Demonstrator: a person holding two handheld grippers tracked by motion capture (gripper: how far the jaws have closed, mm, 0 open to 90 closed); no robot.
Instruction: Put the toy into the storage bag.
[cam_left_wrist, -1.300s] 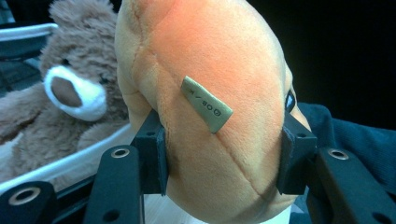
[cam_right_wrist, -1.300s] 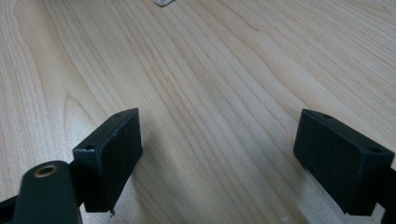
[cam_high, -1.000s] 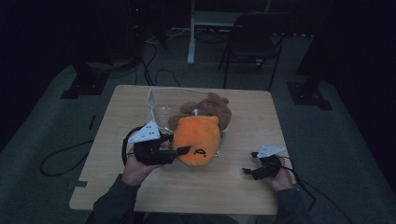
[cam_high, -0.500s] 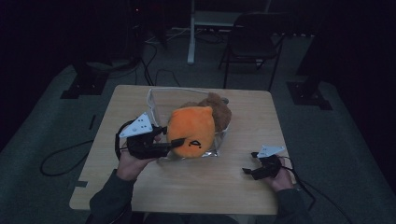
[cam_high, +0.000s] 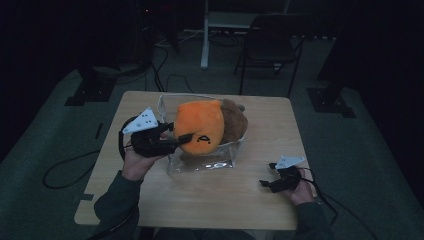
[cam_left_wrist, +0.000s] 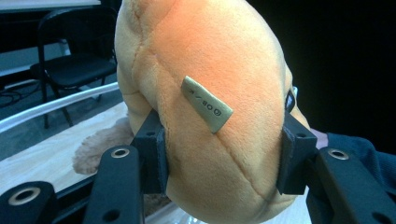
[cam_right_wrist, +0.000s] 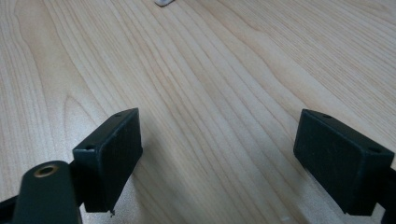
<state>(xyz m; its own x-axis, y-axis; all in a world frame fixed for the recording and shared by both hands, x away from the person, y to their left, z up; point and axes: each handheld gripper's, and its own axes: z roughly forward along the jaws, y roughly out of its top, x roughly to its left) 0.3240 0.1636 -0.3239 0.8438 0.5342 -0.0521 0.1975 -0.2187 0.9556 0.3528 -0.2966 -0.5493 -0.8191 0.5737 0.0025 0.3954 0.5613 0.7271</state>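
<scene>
Over the clear plastic bag (cam_high: 202, 162), our left gripper (cam_high: 176, 143) clamps the orange plush toy (cam_high: 200, 125); right gripper (cam_high: 274, 183) rests on the tabletop (cam_high: 240, 200), jaws released. Next, we judge: lower it inside.

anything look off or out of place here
Nothing spilled or damaged. The orange plush toy sits squeezed between the left gripper pads, above a clear plastic container that holds a brown plush toy. The right gripper rests open over bare table.
</scene>
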